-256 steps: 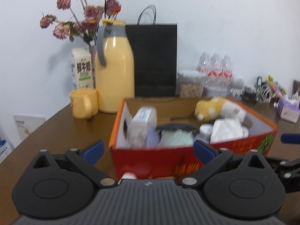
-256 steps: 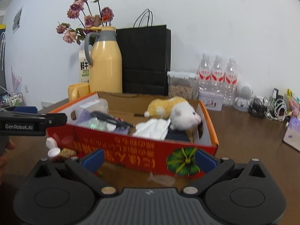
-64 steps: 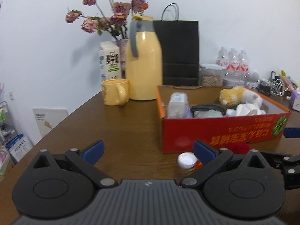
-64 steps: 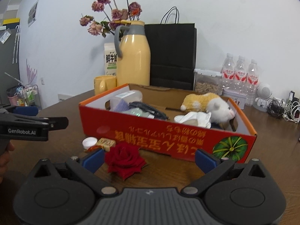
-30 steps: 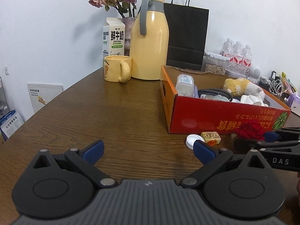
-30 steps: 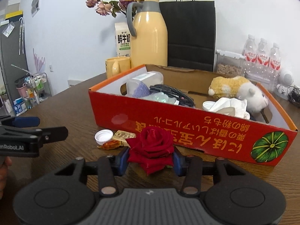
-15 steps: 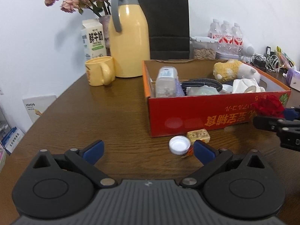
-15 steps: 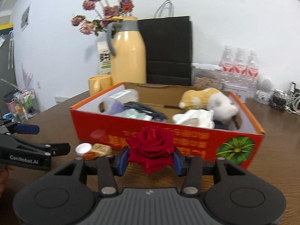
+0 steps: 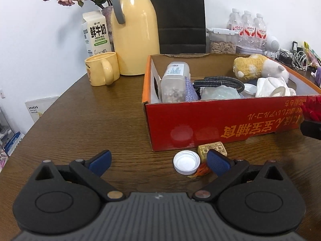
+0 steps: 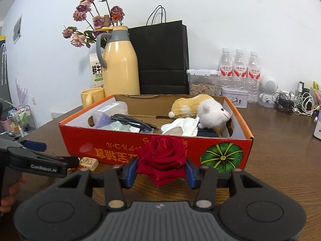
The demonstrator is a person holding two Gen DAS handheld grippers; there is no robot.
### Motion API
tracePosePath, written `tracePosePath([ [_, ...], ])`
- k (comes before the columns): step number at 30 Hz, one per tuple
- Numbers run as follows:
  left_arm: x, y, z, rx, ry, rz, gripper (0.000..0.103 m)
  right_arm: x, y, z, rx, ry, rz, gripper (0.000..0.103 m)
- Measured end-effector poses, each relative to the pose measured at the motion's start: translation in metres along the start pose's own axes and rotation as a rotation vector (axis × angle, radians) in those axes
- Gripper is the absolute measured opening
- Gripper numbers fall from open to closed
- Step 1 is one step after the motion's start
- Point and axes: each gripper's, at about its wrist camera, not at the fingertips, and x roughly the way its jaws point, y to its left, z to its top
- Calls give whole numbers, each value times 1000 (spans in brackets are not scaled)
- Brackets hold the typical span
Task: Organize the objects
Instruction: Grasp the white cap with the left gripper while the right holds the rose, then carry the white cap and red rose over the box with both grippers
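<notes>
My right gripper [image 10: 161,171] is shut on a red rose [image 10: 161,157], held off the table in front of the red cardboard box [image 10: 120,150]. The rose [image 9: 311,108] also shows at the right edge of the left wrist view. My left gripper [image 9: 158,161] stands open low over the table, short of the box [image 9: 200,124]. A white bottle cap [image 9: 186,162], a small tan packet [image 9: 212,148] and an orange wrapped sweet [image 9: 202,170] lie by its right finger. The box holds a plush toy [image 10: 200,106], a clear jar [image 9: 174,82], a black cable and white cloth.
Behind the box stand a yellow thermos jug [image 9: 134,30], a yellow mug [image 9: 101,71], a milk carton [image 9: 97,34], dried flowers, a black paper bag [image 10: 162,58], a seed container and water bottles [image 10: 238,66]. Cables and a small white speaker lie at far right.
The right gripper has carried the rose up and toward the box front. The left gripper has drifted right, closer to the cap and packet. Neither gripper's jaws have changed.
</notes>
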Motion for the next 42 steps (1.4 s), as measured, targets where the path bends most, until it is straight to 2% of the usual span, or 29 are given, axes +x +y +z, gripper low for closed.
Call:
tracePosePath([
  [9, 1, 9, -4, -49, 0, 4, 103, -1, 4, -1, -12, 1, 13, 48],
  [11, 1, 9, -4, -46, 2, 4, 98, 0, 4, -2, -14, 3, 13, 49],
  [15, 5, 8, -6, -40, 27, -21, 73, 0, 5, -2, -16, 6, 13, 49],
  [16, 4, 7, -6, -37, 22, -36, 61, 0, 5, -2, -17, 7, 13, 49],
  [17, 3, 7, -7, -33, 16, -49, 54, 0, 5, -2, -18, 8, 14, 49],
  [19, 0, 4, -8, -21, 4, -66, 31, 1, 5, -3, -19, 10, 13, 49],
  [42, -34, 1, -17, -49, -82, -77, 29, -4, 13, -6, -53, -6, 15, 49],
])
